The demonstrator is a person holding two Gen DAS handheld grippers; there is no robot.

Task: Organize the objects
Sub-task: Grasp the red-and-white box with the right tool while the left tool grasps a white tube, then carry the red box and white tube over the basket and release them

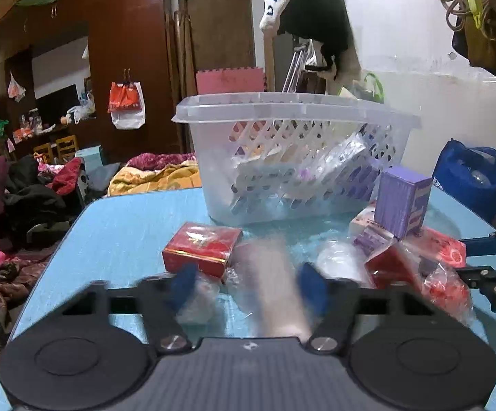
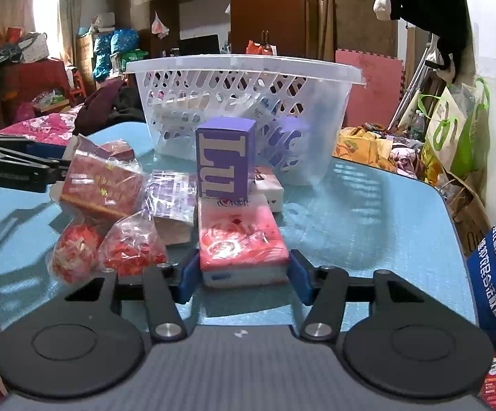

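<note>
A clear slotted basket (image 1: 282,109) (image 2: 241,63) holding several packets stands at the far side of the blue table (image 1: 118,233) (image 2: 368,226). In front of it lies a pile: an upright purple box (image 1: 402,202) (image 2: 225,161), a red box (image 1: 201,246) and bags of red sweets (image 2: 131,246). My left gripper (image 1: 248,286) (image 2: 58,159) is shut on a plastic-wrapped red packet (image 2: 104,178), which is blurred in the left wrist view. My right gripper (image 2: 244,281) (image 1: 467,260) is shut on a pink tissue pack (image 2: 241,236), its blue pads against both sides.
Beyond the table's left edge lie heaps of clothes (image 1: 25,198) and bedding. A blue bag (image 1: 470,178) sits past the right edge, and blue printed cloth (image 2: 494,257) hangs close on the right. Bare tabletop shows left of the pile and right of the basket.
</note>
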